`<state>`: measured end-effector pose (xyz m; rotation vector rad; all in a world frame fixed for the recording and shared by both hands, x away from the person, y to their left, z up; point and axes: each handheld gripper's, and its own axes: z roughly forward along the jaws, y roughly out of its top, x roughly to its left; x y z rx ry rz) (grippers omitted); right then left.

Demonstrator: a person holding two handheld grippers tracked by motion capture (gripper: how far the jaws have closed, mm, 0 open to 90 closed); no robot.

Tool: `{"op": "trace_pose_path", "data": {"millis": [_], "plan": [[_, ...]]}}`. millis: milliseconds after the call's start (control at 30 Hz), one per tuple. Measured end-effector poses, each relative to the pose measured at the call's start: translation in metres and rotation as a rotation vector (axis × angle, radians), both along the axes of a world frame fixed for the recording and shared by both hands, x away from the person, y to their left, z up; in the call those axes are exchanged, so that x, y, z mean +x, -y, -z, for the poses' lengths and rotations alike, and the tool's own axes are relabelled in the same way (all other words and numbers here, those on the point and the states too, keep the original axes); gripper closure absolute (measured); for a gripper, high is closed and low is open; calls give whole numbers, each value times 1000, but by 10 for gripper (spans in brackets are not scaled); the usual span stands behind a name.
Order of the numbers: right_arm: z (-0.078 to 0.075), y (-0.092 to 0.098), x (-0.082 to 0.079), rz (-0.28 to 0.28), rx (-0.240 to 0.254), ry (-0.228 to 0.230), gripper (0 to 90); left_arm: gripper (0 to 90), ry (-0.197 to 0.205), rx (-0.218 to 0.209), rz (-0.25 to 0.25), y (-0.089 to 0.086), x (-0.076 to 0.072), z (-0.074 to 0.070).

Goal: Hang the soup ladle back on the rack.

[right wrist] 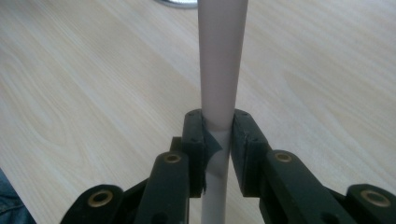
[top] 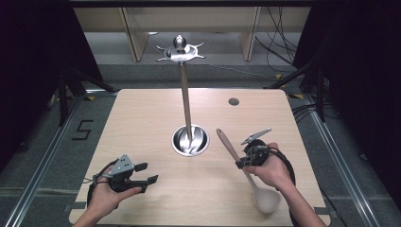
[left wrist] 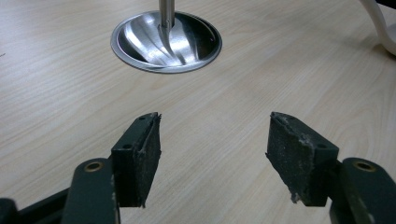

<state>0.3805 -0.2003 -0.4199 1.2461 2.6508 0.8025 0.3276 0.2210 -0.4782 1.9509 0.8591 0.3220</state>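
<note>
A ladle with a pale handle (top: 229, 145) and a cream bowl (top: 267, 201) lies slanted over the right half of the table, its handle end toward the middle. My right gripper (top: 240, 163) is shut on the handle about halfway along; in the right gripper view both pads (right wrist: 243, 135) press the handle (right wrist: 219, 56), which runs straight away from the camera. My left gripper (top: 147, 173) hovers near the front left of the table, open with nothing between its pads (left wrist: 142, 156). The left gripper (left wrist: 215, 149) faces the stand's base (left wrist: 166, 42).
A metal utensil stand rises from a round steel base (top: 189, 140) at the table's middle, with a thin pole (top: 185, 94) and a hooked crown (top: 179, 49) on top. A small round grommet (top: 233, 101) sits at the back right. Part of the ladle (left wrist: 380, 28) edges the left gripper view.
</note>
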Motion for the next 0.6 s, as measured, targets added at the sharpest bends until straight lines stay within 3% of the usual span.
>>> {"op": "trace_pose_path", "data": {"millis": [33, 67, 133, 167, 200, 267, 300, 333, 367, 467, 500, 600], "plan": [[-2, 1, -5, 18, 45, 9, 772, 345, 1, -7, -1, 0, 0, 0], [-2, 1, -5, 18, 45, 9, 772, 345, 0, -5, -1, 0, 0, 0], [-4, 7, -7, -3, 77, 81, 772, 345, 0, -6, -2, 0, 0, 0], [-4, 7, -7, -3, 77, 81, 772, 345, 0, -2, -1, 0, 0, 0], [-4, 6, -10, 19, 117, 92, 772, 345, 0, -4, -1, -1, 0, 0], [-8, 10, -13, -11, 141, 105, 773, 345, -3, 2, -4, -1, 0, 0], [-8, 12, -14, -30, 147, 146, 772, 345, -4, 1, -4, -1, 0, 0], [-10, 15, -17, -49, 182, 173, 772, 345, -3, 1, -4, -1, 0, 0], [-10, 15, -17, -49, 182, 173, 772, 345, -1, -5, -3, 0, 0, 1], [-8, 19, -19, -100, 234, 241, 772, 345, -2, -11, -1, 0, 0, 1], [-7, 19, -21, -91, 257, 257, 772, 345, -2, -11, -2, 0, 0, 1], [-7, 24, -23, -128, 284, 312, 772, 345, -4, -4, -1, 0, 0, 1]]}}
